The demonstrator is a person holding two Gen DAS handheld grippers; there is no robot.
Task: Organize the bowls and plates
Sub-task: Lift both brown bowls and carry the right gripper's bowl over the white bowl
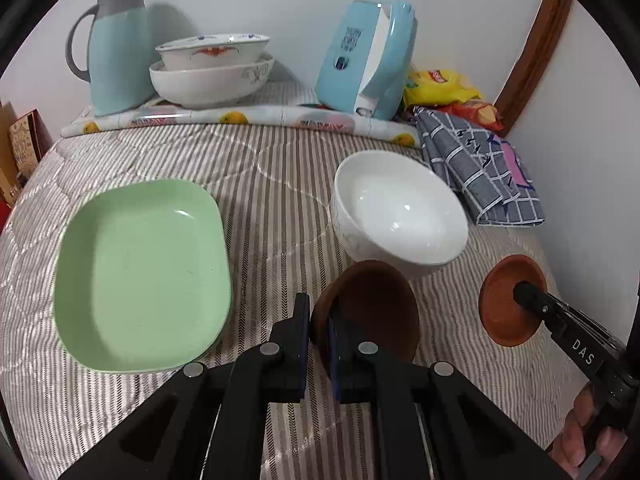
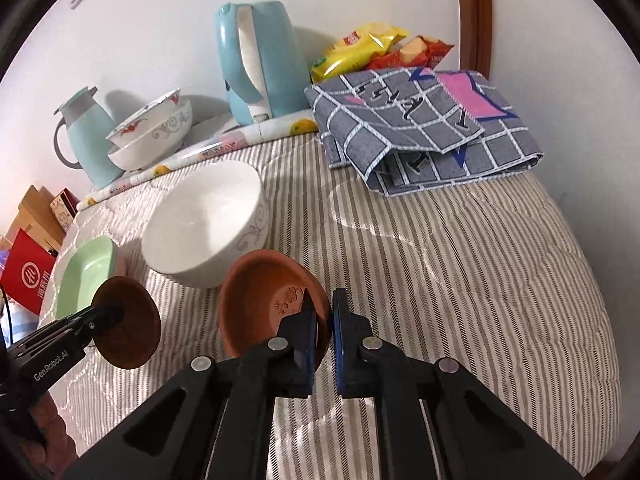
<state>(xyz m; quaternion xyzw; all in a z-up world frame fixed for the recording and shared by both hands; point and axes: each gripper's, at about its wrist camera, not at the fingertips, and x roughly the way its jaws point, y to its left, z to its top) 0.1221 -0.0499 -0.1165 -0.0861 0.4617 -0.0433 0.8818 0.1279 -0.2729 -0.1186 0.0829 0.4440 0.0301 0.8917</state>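
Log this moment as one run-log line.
left tool: shut on dark brown dish | right tool: shut on terracotta dish | white bowl, green plate: on bedspread

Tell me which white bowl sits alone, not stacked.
The plain white round bowl mid-table, beside the green rectangular dish; the two patterned white bowls are nested near the wall.

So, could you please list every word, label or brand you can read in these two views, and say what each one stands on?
"DAS" on the right gripper, along its arm.
"GenRobot.AI" on the left gripper, along its arm.
Dark print on the blue kettle: too blurred to read.
Snack bags: brand print too small to read.
Red box: a round white emblem, characters not legible.
Checked cloth: dark marks, unreadable.
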